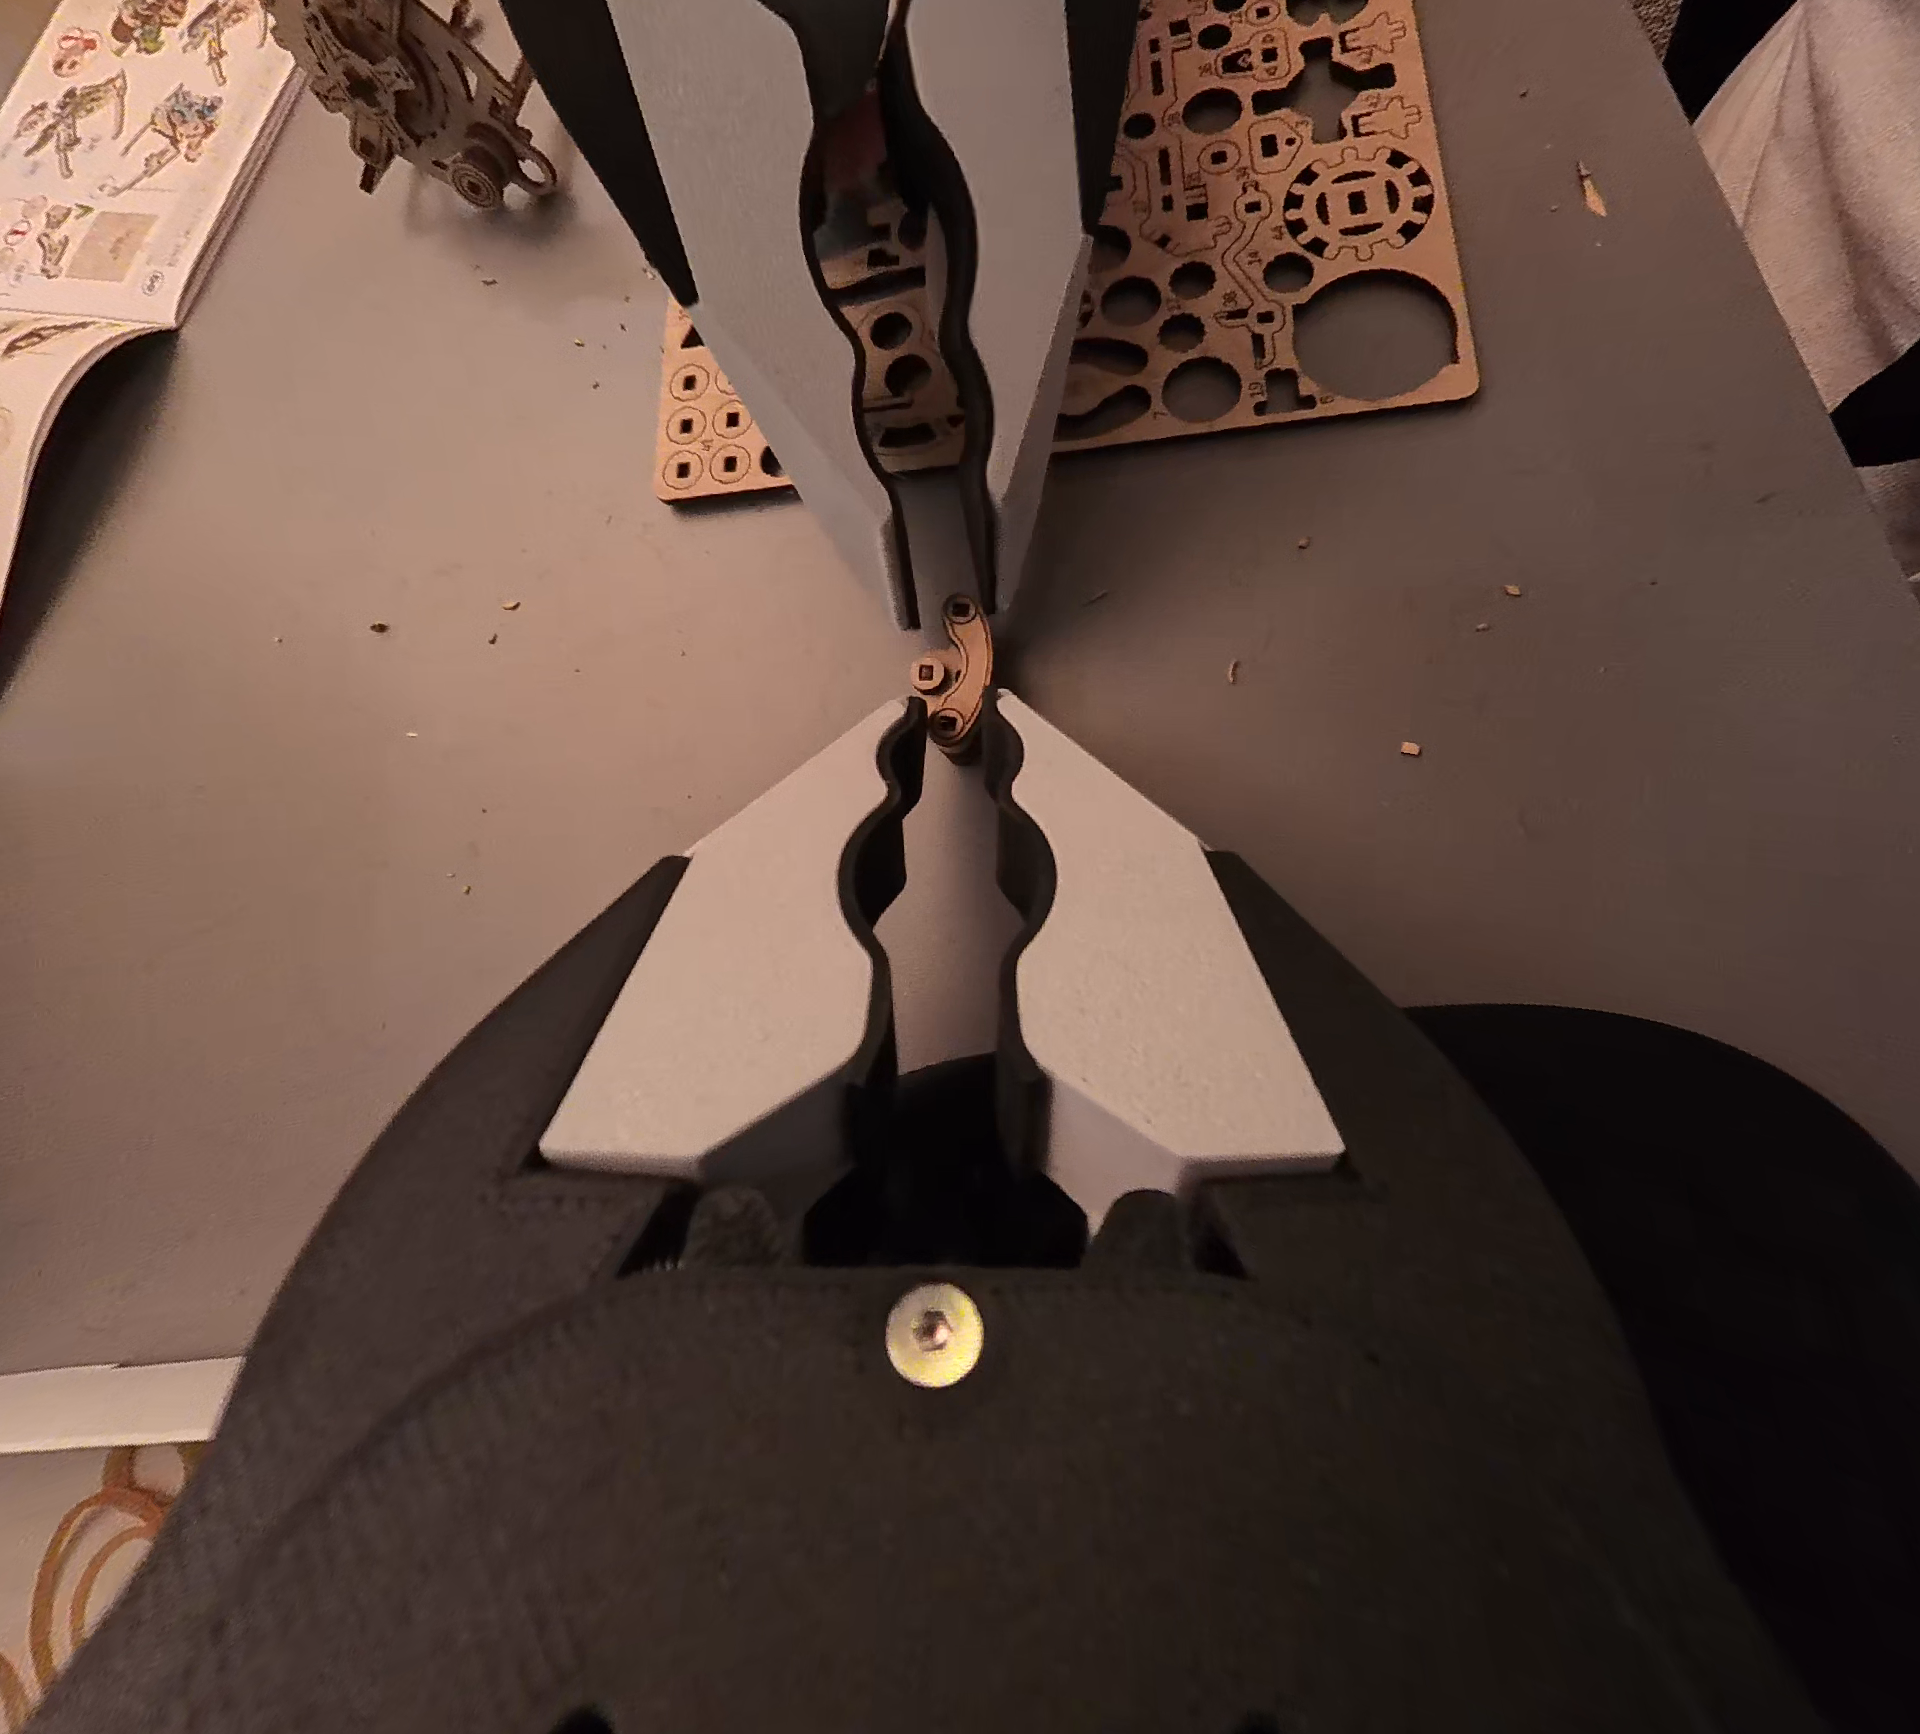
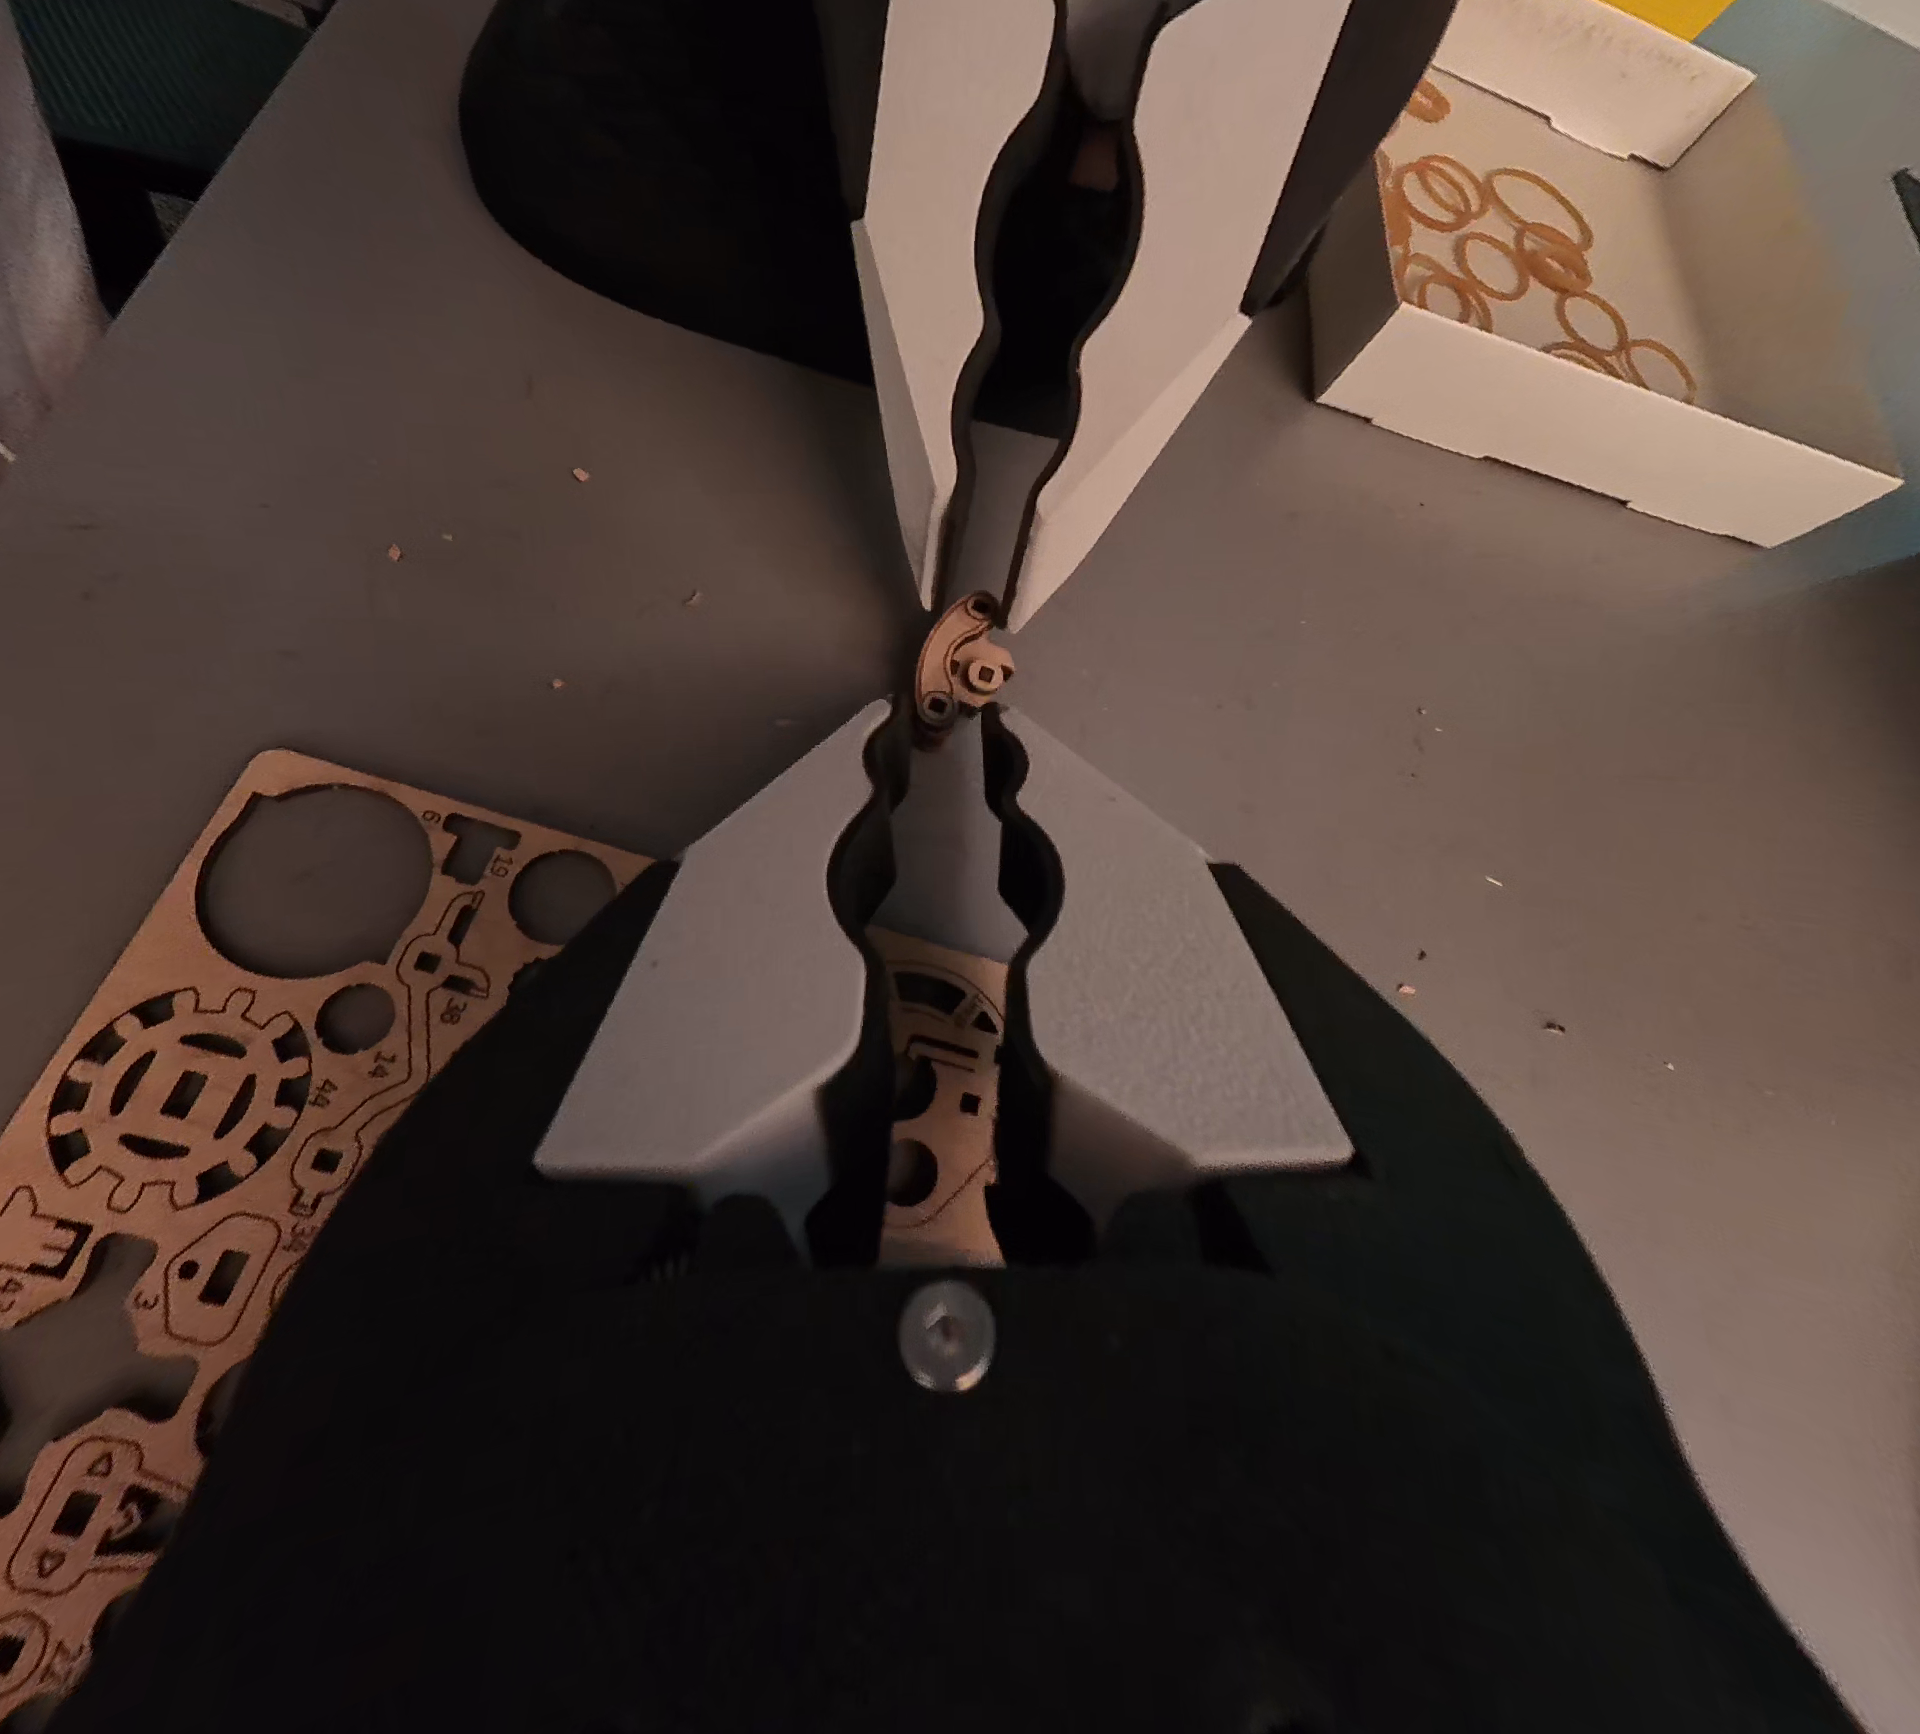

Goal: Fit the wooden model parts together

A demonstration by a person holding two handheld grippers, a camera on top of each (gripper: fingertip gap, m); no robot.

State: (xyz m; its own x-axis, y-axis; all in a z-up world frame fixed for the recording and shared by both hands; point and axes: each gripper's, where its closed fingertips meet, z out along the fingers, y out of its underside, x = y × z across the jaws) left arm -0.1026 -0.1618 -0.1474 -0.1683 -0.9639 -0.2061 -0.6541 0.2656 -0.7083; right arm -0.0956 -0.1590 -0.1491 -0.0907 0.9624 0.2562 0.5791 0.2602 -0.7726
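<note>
A small curved wooden part (image 1: pixel 964 682) with a tiny square-holed piece on its side is held above the grey table (image 1: pixel 416 645), between the two grippers, which meet tip to tip. My left gripper (image 1: pixel 956 720) is shut on the part's near end. My right gripper (image 1: pixel 951 619) comes in from the far side and is shut on the other end. In the right wrist view the same part (image 2: pixel 961 661) sits between my right gripper (image 2: pixel 935 718) below and the left gripper (image 2: pixel 971 606) above.
A laser-cut wooden sheet (image 1: pixel 1247 178) with many empty cut-outs lies flat beyond the grippers. A partly built wooden model (image 1: pixel 405 74) and an open instruction booklet (image 1: pixel 125 146) lie at the far left. A white box of rubber bands (image 2: pixel 1507 282) and a black rounded object (image 2: pixel 644 146) stand nearby. Wood chips dot the table. My two grippers' fingertips are within a few centimetres of each other.
</note>
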